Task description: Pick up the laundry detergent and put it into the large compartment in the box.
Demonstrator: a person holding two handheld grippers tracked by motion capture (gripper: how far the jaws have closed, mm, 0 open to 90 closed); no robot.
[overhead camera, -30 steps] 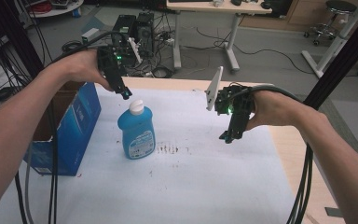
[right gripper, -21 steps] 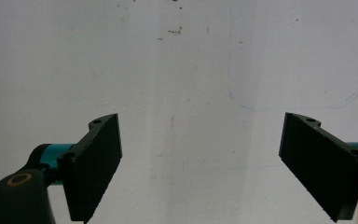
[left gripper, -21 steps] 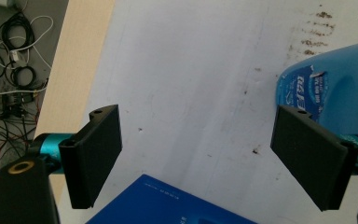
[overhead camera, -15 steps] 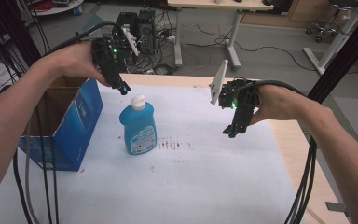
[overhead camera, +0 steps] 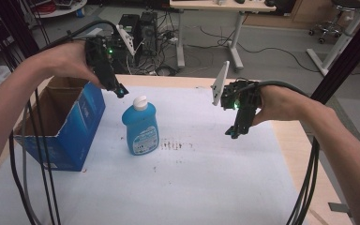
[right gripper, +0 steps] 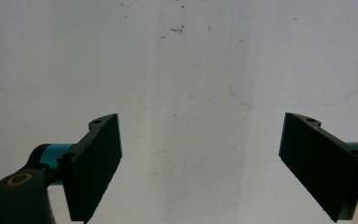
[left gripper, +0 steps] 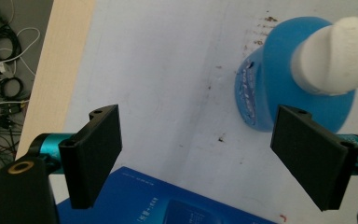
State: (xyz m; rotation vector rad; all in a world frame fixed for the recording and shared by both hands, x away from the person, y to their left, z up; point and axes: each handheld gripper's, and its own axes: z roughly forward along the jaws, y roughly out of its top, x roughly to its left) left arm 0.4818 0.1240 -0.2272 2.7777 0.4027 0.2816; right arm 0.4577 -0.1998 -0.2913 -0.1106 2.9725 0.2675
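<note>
blue bottle (overhead camera: 140, 129) stands upright, long axis vertical, toward the table's (overhead camera: 243, 187) left side, beside the open blue box (overhead camera: 70, 126); left gripper (overhead camera: 117, 89), jaws wide and empty, hovers just above its white cap (overhead camera: 140, 101), nearer than the right gripper (overhead camera: 234, 133), likewise wide open and empty

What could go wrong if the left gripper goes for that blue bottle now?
1. The blue bottle stands upright and narrow; the open left gripper sits off-centre beside its white cap, so one jaw could knock it over.
2. The open blue box stands close beside it; the hand could bump it.
</note>
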